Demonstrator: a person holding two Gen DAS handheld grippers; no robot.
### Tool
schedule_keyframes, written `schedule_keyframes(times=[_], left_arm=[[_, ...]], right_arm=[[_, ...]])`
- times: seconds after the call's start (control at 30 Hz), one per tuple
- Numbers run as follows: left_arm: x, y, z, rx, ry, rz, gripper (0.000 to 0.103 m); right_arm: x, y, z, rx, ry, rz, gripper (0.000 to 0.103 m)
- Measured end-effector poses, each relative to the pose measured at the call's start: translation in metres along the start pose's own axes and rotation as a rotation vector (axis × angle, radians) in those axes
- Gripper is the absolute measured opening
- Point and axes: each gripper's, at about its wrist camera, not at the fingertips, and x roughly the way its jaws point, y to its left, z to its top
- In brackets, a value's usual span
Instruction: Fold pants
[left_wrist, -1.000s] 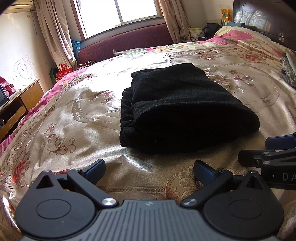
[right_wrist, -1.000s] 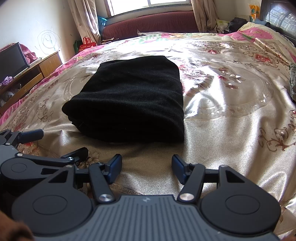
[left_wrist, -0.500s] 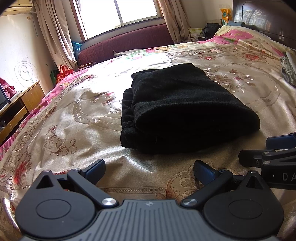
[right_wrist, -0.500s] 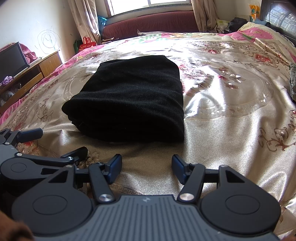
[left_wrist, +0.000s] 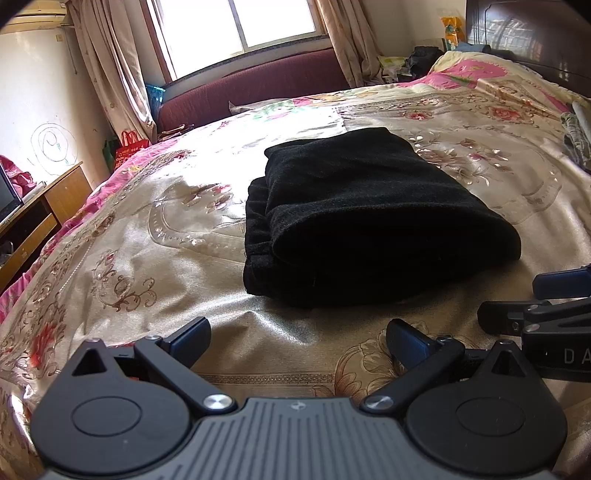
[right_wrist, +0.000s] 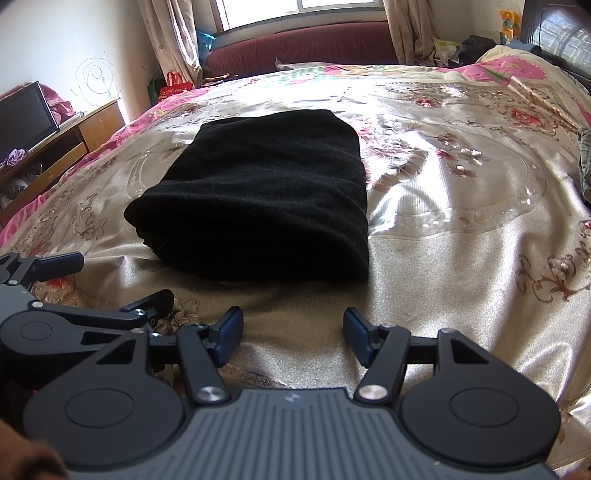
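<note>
**A:** ok going left to right, what've we got at the far left?

**B:** Left wrist view: a wooden TV cabinet (left_wrist: 44, 206) out at 9 o'clock, red shopping bag (left_wrist: 130, 147) on the floor around 10, then the dark red padded bench (left_wrist: 258, 86) under the bright window (left_wrist: 236, 26) at 12. Everything else is the shiny gold floral satin bedspread (left_wrist: 147, 236).

**A:** and the pants?

**B:** The black fuzzy folded pants (left_wrist: 362, 221) sit a bit right of centre on the bedspread, already in a thick rectangular stack. Elastic waistband layers show on the stack's left edge, rounded fold faces the camera. In the right wrist view the same stack (right_wrist: 266, 192) lands left of centre, around 11 o'clock from that gripper.

**A:** grippers doing anything?

**B:** Nope. The left black two-finger gripper (left_wrist: 297, 338) is at 6 o'clock, jaws spread wide, nothing between them, just over the bedspread and near the stack's front edge but not touching it. The right black two-finger gripper (right_wrist: 293, 334) is likewise spread apart and empty, clear of the pants. They're side by side: each shows up at the edge of the other's view, the right one at 4 o'clock in the left camera.

**A:** far right?

**B:** Dark wooden headboard (left_wrist: 524, 33) at 1 o'clock, some greyish cloth (right_wrist: 585, 162) at the right edge, can't tell what it is.
</note>
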Motion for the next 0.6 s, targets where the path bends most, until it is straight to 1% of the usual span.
schedule_keyframes(times=[0.6], left_arm=[[-0.0012, 0.0004, 0.0001, 0.000, -0.003, 0.007, 0.103]], right_arm=[[-0.0001, 0.0005, -0.0002, -0.004, 0.001, -0.001, 0.062]])
